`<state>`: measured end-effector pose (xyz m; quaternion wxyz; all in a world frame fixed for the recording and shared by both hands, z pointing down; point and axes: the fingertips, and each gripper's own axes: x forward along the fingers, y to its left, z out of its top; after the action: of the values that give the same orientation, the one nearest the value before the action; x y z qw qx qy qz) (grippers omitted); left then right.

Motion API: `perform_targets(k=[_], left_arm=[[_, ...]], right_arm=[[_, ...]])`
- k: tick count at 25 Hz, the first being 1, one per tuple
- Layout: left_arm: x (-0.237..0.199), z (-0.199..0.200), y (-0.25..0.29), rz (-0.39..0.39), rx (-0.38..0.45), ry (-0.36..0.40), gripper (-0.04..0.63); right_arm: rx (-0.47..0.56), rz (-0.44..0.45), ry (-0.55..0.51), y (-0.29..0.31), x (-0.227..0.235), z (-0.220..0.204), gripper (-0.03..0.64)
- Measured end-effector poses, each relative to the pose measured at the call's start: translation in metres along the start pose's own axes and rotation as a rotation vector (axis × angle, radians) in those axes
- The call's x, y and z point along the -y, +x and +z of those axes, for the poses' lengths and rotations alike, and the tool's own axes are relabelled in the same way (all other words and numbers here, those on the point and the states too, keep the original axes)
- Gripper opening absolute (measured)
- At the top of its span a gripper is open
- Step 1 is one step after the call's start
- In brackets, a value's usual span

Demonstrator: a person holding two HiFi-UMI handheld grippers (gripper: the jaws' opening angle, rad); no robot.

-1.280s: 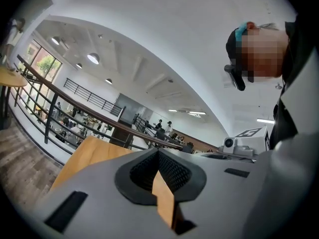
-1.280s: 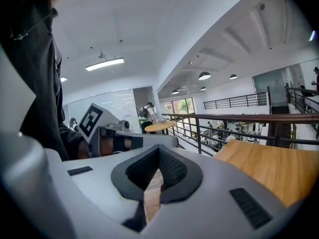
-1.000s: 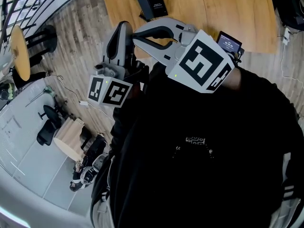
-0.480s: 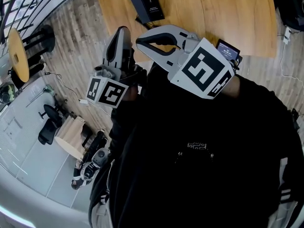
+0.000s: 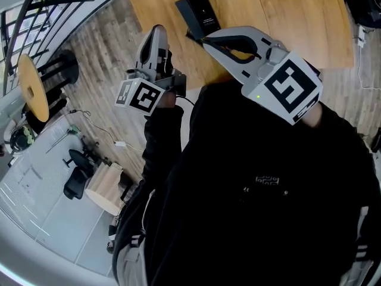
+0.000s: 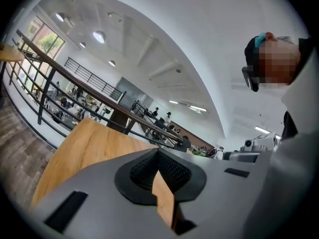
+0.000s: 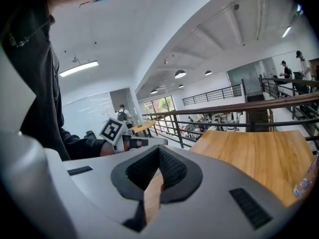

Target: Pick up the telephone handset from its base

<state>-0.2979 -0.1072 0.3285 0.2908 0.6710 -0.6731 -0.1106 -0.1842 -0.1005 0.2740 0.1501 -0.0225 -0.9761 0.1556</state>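
A black telephone [image 5: 201,14] lies on the wooden table [image 5: 286,11] at the top of the head view; I cannot tell its handset apart from its base. My right gripper [image 5: 206,39] reaches over the table edge, its tip just below the telephone, its jaws shut and empty. My left gripper [image 5: 157,30] hangs to the left of the table's near edge, over the floor, also shut and empty. In the left gripper view the pads of the left gripper [image 6: 158,156] meet, with only tabletop [image 6: 84,148] beyond. The right gripper [image 7: 159,151] looks the same in its own view.
A railing [image 7: 234,108] runs behind the table [image 7: 259,153]. A round wooden table [image 5: 33,85] stands on a lower floor at left. The left gripper's marker cube [image 7: 112,130] shows in the right gripper view. Black clothing fills the lower head view.
Both grippers have moved forward toward the table, and the right tip is now close under the telephone. The small screened device by the right marker cube is no longer visible.
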Motion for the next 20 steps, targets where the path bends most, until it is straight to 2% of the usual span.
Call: perform_targets(k=[4,8,12,13,20], left_arm=[[-0.03,-0.033,0.009,-0.071,-0.107,0.008,0.006],[-0.059,-0.061,0.027,-0.141,-0.176,0.066,0.007],[-0.089,-0.082,0.035,-0.183,-0.245,0.018,0.009],[-0.094,-0.086,0.037,-0.193,-0.262,0.01,0.038],[-0.119,-0.124,0.047,-0.268,-0.375,-0.02,0.118]], right_arm=[[0.007,-0.043,-0.006,0.002,-0.005,0.005,0.016],[0.005,-0.06,-0.005,0.001,0.0,0.004,0.016],[0.013,-0.058,-0.012,0.003,-0.006,0.007,0.015],[0.013,-0.059,-0.013,0.002,-0.007,0.007,0.015],[0.0,-0.086,-0.019,-0.005,-0.013,0.002,0.015]])
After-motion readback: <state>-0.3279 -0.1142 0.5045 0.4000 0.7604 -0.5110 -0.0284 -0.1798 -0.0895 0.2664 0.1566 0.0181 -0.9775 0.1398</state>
